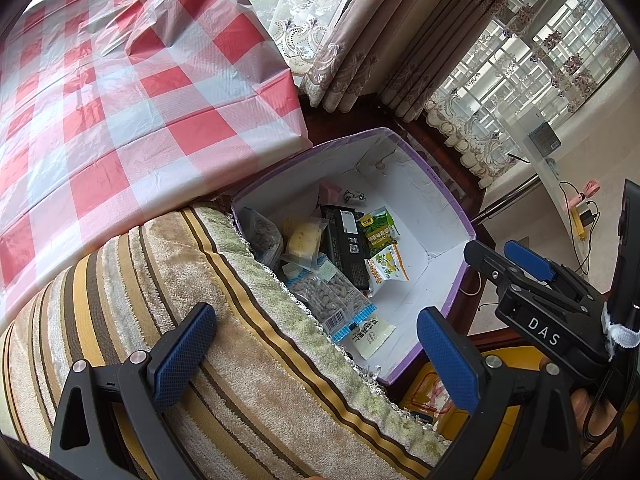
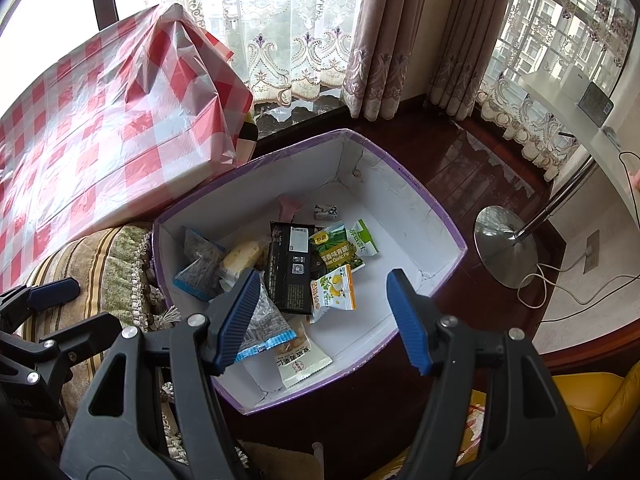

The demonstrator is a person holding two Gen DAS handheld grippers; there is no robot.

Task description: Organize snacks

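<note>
A purple-rimmed white box (image 2: pixel 400 216) (image 1: pixel 440 216) stands on the dark wood floor and holds several snack packets: a black packet (image 2: pixel 291 268) (image 1: pixel 347 246), green packets (image 2: pixel 340 246) (image 1: pixel 380 226), a yellow-and-white packet (image 2: pixel 334 288), a clear bag of nuts with blue trim (image 1: pixel 332 300) (image 2: pixel 264 324), a yellow cake piece (image 2: pixel 242 260) (image 1: pixel 306 238). My left gripper (image 1: pixel 316 354) is open and empty above a striped cushion beside the box. My right gripper (image 2: pixel 324 320) is open and empty above the box's near side; it also shows in the left wrist view (image 1: pixel 516 258).
A table with a red-checked plastic cloth (image 1: pixel 100 112) (image 2: pixel 100 128) rises left of the box. A striped cushion (image 1: pixel 200 320) borders the box's left side. A chrome lamp base (image 2: pixel 506 248) and cables lie right. A yellow seat (image 2: pixel 592 404) is at bottom right. Curtains hang behind.
</note>
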